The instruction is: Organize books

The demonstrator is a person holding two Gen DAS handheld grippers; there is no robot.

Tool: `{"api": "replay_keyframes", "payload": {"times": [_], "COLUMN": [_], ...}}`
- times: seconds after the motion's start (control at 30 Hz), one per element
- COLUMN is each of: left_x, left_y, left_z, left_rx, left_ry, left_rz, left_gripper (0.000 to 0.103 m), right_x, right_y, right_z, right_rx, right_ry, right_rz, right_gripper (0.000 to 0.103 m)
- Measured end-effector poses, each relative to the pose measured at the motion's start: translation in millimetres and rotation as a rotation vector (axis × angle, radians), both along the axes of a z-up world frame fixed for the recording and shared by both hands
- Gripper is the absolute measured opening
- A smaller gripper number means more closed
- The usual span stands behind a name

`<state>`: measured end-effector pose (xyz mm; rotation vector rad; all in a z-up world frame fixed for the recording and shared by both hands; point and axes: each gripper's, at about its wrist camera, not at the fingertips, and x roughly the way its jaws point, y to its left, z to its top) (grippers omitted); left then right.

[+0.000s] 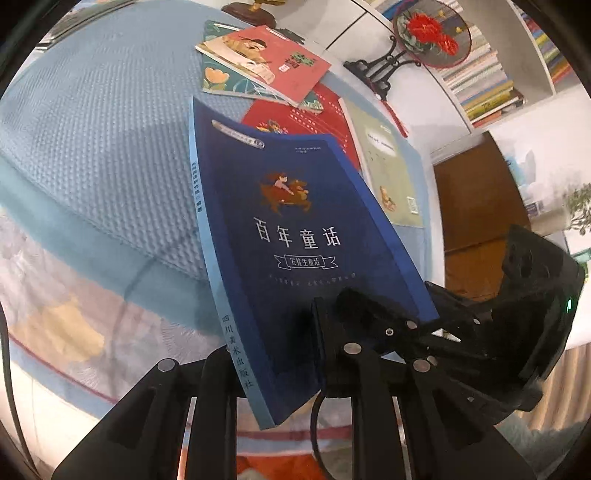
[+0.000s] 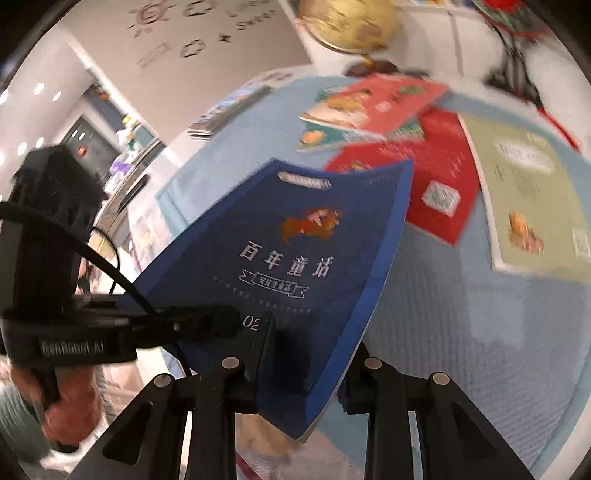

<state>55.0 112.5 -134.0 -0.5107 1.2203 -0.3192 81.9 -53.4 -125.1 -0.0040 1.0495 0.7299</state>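
A dark blue book (image 1: 295, 229) with white Chinese title lettering is lifted off the bed, tilted, and both grippers hold it. My left gripper (image 1: 273, 362) is shut on its spine-side lower edge. My right gripper (image 2: 306, 369) is shut on the book (image 2: 295, 251) at its lower corner; in the left wrist view it shows as black linkage (image 1: 369, 314) clamped on the book's right edge. In the right wrist view the left gripper (image 2: 207, 321) bites the book's left edge, with a hand (image 2: 70, 410) on its grip.
On the light blue quilted cover (image 1: 103, 129) beyond lie a pink book (image 1: 266, 59) on a teal one (image 1: 218, 77), a red book (image 1: 314, 122) and an olive-green book (image 1: 388, 162). A red-flower fan ornament (image 1: 432, 33), a globe (image 2: 347, 22) and a bookshelf (image 1: 487, 85) stand behind.
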Motion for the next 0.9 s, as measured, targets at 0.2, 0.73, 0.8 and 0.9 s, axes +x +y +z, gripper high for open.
{"api": "replay_keyframes", "payload": {"times": [0.2, 0.73, 0.8, 0.9], "left_x": [-2.4, 105.6, 123.7, 149.9], "left_y": [27.2, 211.7, 242.9, 289.2], "left_z": [27.0, 62.6, 65.5, 69.0], "left_rx": [0.034, -0.04, -0.051, -0.056], "left_ry": [-0.039, -0.145, -0.157, -0.171], "left_rz": [0.019, -0.09, -0.101, -0.113], "left_gripper": [0.016, 0.017, 0.017, 0.017], "right_x": [8.2, 100.7, 114.6, 137.4], "right_y": [31.1, 211.6, 243.5, 294.9], "right_z": [23.5, 74.5, 79.4, 86.8], "right_rx": [0.003, 0.011, 0.001, -0.032], "right_ry": [-0.054, -0.133, -0.157, -0.197], "right_rz": [0.085, -0.059, -0.079, -0.097], "right_gripper": [0.027, 0.028, 0.028, 0.028]}}
